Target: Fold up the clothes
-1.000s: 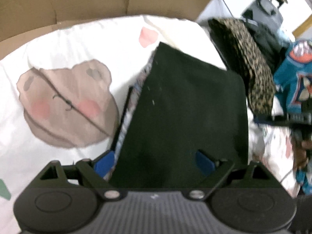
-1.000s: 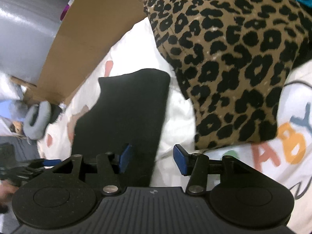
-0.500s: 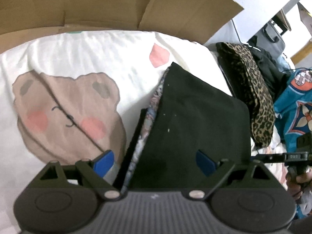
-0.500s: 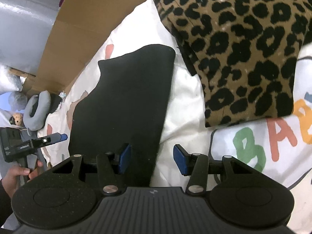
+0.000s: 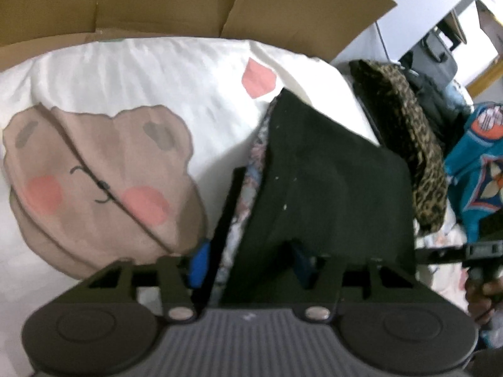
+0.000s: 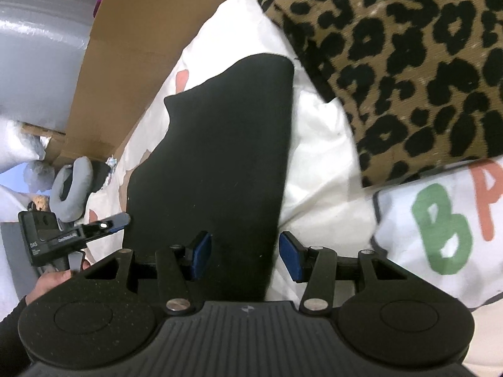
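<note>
Bed sheet (image 5: 132, 81): white, soft, wrinkled, printed with a brown bear face and coloured letters. Flattened cardboard (image 5: 157, 0) stands along its far edge. Black garment (image 5: 330, 188), matte and folded into a thick wedge, shows a patterned lining at its left edge and lies mid-sheet. Beside it lies a leopard-print garment (image 6: 408, 62), ribbed. Left gripper (image 5: 251, 264) has just been closing; blue pads bracket the folded layers' near edge, whether pressing I cannot tell. Right gripper (image 6: 242, 257) is half-open, the black fabric's near right edge between its pads, right pad clear.

bedding: white bear-print sheet (image 5: 125, 100) | behind: cardboard (image 5: 157, 0) (creased) | wall: white (image 5: 418, 3)
</note>
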